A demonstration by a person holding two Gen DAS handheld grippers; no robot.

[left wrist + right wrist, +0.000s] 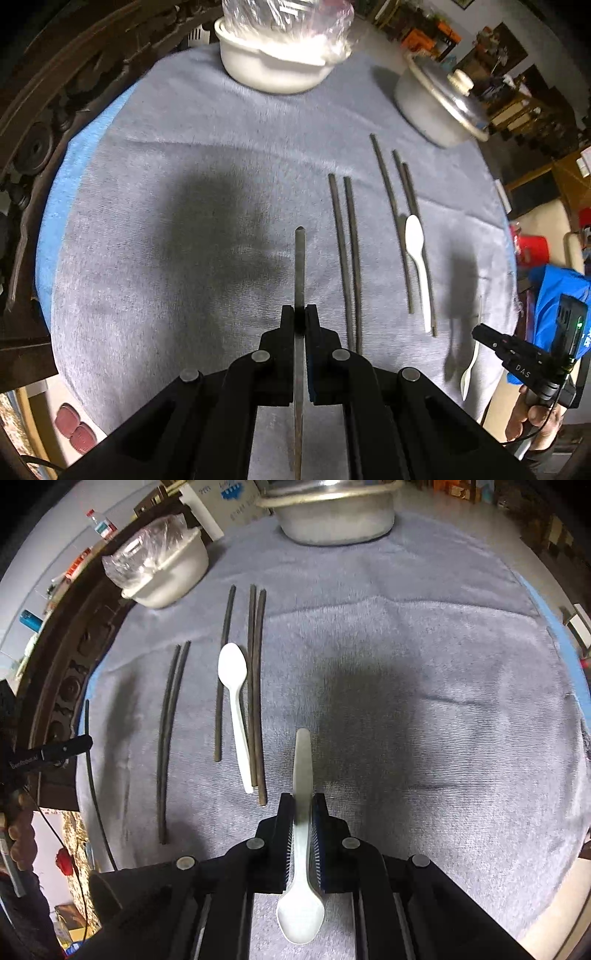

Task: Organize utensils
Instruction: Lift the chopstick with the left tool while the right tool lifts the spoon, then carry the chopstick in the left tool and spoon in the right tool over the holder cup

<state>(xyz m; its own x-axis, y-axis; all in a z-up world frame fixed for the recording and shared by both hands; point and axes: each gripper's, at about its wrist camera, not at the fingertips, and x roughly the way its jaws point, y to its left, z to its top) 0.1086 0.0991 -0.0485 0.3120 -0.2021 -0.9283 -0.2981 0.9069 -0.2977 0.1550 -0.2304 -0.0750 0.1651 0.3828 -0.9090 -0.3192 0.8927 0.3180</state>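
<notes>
My left gripper [299, 309] is shut on a dark chopstick [299, 266] that points forward above the grey cloth [166, 221]. My right gripper [303, 798] is shut on a white plastic spoon [302, 849], handle forward, bowl toward the camera. On the cloth lie a pair of dark chopsticks [347, 258], and further right several chopsticks [391, 221] with a second white spoon [417, 258] among them. The right wrist view shows that pair [170, 731] at the left, the lying spoon [236, 709] and the chopsticks beside it [256, 686]. The right gripper also shows at the right edge of the left wrist view [480, 334].
A white bowl with a plastic bag [277, 55] stands at the far edge, and a metal pot with a lid [439, 107] at the far right. Dark carved wooden furniture [44, 129] borders the table on the left. Cluttered shelves lie beyond.
</notes>
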